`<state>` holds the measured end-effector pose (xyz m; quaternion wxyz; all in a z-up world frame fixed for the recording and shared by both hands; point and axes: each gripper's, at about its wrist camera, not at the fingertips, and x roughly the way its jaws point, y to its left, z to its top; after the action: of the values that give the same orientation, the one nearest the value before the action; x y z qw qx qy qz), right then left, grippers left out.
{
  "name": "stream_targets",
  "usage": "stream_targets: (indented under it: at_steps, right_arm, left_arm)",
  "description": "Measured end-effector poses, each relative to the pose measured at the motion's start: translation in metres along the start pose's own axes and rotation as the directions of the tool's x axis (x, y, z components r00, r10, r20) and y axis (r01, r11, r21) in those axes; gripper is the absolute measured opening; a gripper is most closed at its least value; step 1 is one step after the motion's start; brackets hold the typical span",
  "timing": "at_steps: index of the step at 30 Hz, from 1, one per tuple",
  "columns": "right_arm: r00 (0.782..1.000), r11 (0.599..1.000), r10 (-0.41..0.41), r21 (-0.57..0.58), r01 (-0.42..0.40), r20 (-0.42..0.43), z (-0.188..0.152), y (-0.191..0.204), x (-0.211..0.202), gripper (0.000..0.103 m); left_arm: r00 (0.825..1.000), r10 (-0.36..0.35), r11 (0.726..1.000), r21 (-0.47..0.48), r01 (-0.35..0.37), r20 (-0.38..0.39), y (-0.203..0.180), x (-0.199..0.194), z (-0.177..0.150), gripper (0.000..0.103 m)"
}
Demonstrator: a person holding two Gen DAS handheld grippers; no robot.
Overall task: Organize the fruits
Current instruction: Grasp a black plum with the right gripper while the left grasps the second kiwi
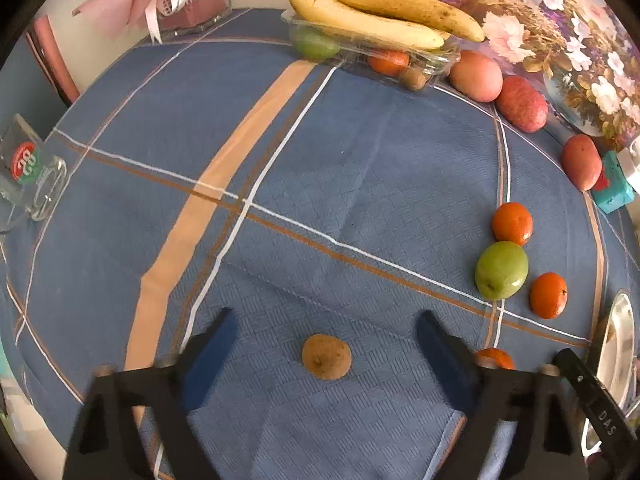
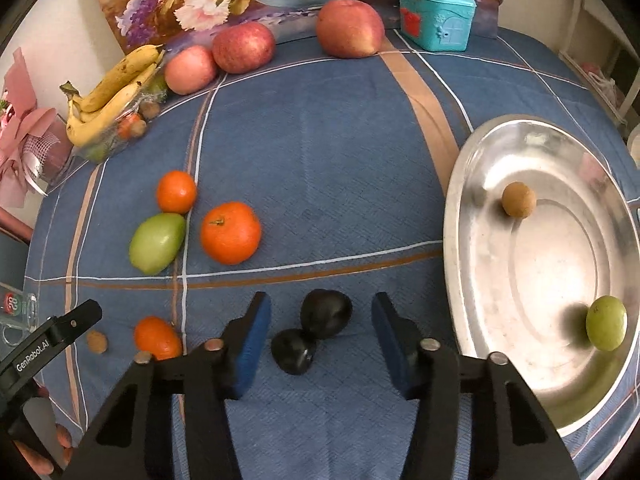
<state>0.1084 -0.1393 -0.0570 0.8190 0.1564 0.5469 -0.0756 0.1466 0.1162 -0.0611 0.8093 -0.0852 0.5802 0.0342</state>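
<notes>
Left gripper [image 1: 326, 322]: pointed steeply down over the blue checked tablecloth [image 1: 320, 160]; jaws wide, nothing gripped.
Small brown fruit [image 1: 326, 356]: on the cloth between the left jaws, clear of both pads.
Right gripper [image 2: 320, 312]: jaws moderately apart, pads not touching fruit.
Two dark fruits [image 2: 312, 330]: touching each other, between the right jaws.
Steel tray [image 2: 480, 160]: right of that gripper; holds one brown fruit [image 2: 518, 199] and one green fruit [image 2: 606, 317].
Loose fruit: oranges [image 2: 230, 233] and a green fruit [image 2: 157, 243] to the left.
</notes>
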Motion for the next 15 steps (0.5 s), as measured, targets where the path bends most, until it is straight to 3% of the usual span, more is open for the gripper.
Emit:
stream_targets:
  at_steps: [2,4,7,10,15]
  right_arm:
    - [1.0,1.0,0.004,0.005,-0.004,-0.005,0.0,0.0,0.0,0.041]
    - [1.0,1.0,0.004,0.014,-0.003,-0.012,0.0,-0.001,0.002,0.037]
    - [1.0,0.999,0.015,0.029,-0.015,-0.013,-0.001,-0.002,0.001,0.027]
    - [1.0,0.999,0.026,0.031,-0.026,-0.011,-0.001,-0.001,-0.001,0.027]
    - [0.999,0.999,0.042,0.032,-0.043,0.013,0.001,-0.001,-0.013,0.027]
  left_arm:
    - [1.0,-0.004,1.0,-0.016,0.004,-0.008,0.003,0.0,0.001,0.073]
    - [1.0,-0.021,0.999,-0.035,0.021,-0.009,0.005,-0.002,0.0,0.051]
    - [0.999,-0.042,0.998,-0.052,0.041,-0.01,0.007,-0.004,0.001,0.03]
    - [0.998,-0.069,0.995,-0.073,0.069,-0.001,0.011,-0.008,0.001,0.02]
    - [0.994,-0.099,0.988,-0.114,0.103,0.036,0.019,-0.022,0.002,0.016]
